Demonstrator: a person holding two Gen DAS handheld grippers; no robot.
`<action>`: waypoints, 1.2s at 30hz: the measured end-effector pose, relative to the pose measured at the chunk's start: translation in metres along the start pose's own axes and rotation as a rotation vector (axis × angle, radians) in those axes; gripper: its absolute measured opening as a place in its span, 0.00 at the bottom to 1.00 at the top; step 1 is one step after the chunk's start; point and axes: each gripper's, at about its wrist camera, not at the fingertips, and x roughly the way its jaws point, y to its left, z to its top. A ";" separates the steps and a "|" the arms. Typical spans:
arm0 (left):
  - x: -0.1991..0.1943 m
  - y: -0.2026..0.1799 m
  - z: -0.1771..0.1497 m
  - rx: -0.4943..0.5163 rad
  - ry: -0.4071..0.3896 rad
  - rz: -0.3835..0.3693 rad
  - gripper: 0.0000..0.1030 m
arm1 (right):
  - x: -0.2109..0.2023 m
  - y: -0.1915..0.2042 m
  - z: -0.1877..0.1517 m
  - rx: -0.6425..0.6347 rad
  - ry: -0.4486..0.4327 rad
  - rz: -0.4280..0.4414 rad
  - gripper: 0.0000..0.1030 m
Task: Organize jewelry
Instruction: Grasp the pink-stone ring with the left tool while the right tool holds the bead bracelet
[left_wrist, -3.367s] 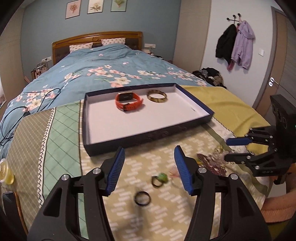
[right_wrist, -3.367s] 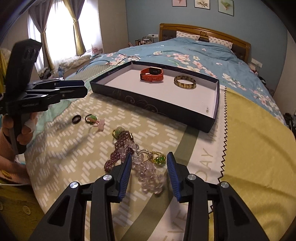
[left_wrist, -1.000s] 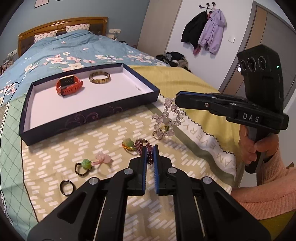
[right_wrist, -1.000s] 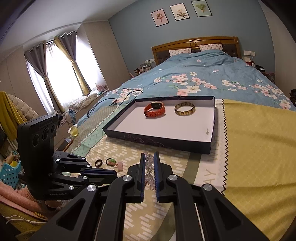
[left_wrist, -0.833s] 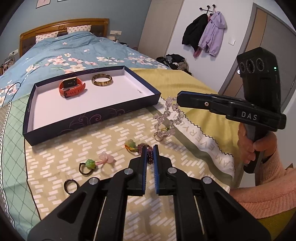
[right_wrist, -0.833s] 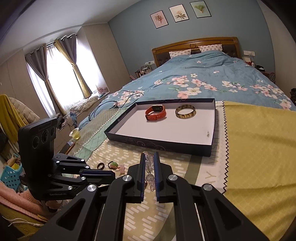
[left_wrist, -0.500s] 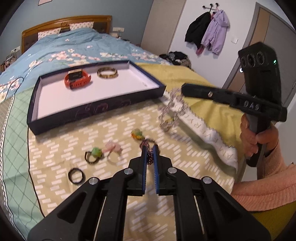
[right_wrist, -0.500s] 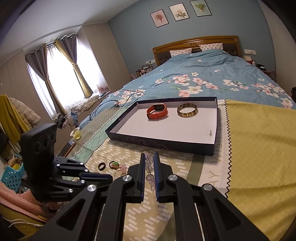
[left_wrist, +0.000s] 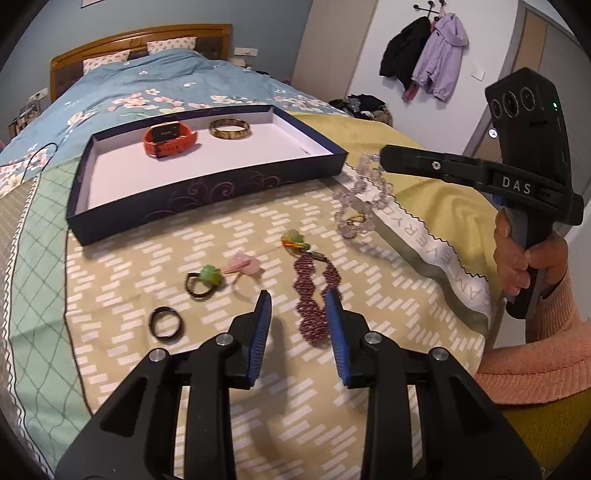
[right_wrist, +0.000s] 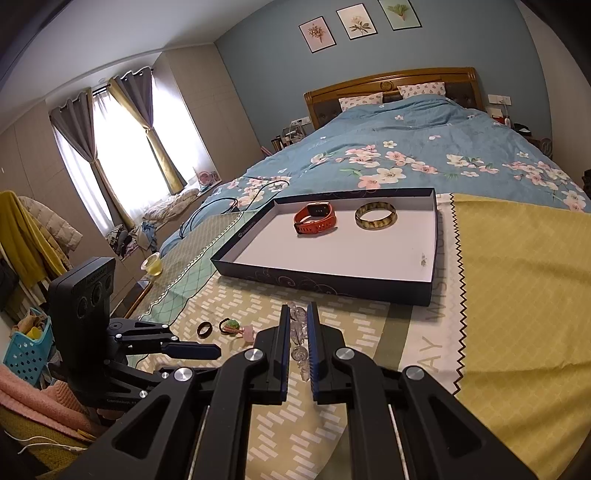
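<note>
Jewelry lies scattered on the bedspread short of the tray (left_wrist: 207, 184), which already holds an orange watch (left_wrist: 169, 138) and a bangle (left_wrist: 229, 129); our right gripper (right_wrist: 295, 332) is clamped on the clear bead bracelet (left_wrist: 360, 199), which dangles beside the tray's near corner; our left gripper (left_wrist: 297, 332) is opening its jaws over the maroon bead bracelet (left_wrist: 314, 295), which lies slack between them, unpinched. We judge the risks thus: the hanging loop could catch the tray's rim and drag it; the left pads could close on cloth with the beads, or catch one strand only, so it slips.
</note>
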 end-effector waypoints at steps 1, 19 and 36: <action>-0.002 0.002 0.000 -0.005 -0.005 0.009 0.29 | 0.000 0.000 0.000 0.001 -0.001 0.001 0.07; -0.010 0.016 0.014 0.063 -0.051 0.149 0.28 | 0.007 0.002 0.001 0.003 0.010 0.016 0.07; 0.013 0.013 0.025 0.089 -0.018 0.145 0.12 | 0.014 0.000 0.004 0.015 0.021 0.022 0.07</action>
